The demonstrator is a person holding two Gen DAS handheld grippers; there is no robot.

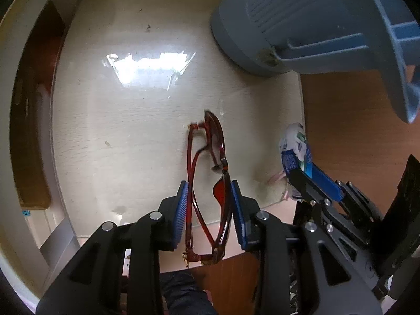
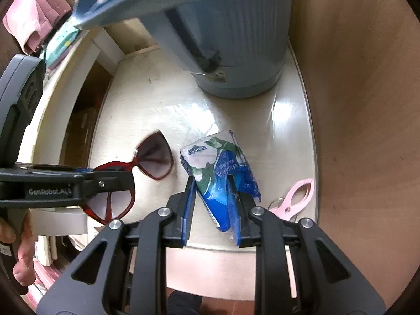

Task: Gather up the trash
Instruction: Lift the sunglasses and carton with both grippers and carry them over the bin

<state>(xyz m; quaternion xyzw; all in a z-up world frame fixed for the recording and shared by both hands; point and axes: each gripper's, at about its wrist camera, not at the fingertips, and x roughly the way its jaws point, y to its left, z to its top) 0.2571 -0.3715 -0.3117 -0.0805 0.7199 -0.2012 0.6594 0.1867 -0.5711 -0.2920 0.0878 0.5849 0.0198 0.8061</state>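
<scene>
Left gripper [image 1: 210,210] is clamped narrow on folded red sunglasses [image 1: 207,173], blue pads against temples and lens, the pair lifted clear of the pale table [image 1: 118,118]. Right gripper [image 2: 212,210] pinches a crumpled blue-and-white wrapper [image 2: 223,173], jaws drawn in tight around it, also off the surface. Only the right wrist view shows the whole pink clip [image 2: 296,199] on the table by the near right edge, and a hand [image 2: 21,257] low at left. Farther back in both views stands the grey-blue ribbed trash bin [image 1: 302,21], lid tipped up.
</scene>
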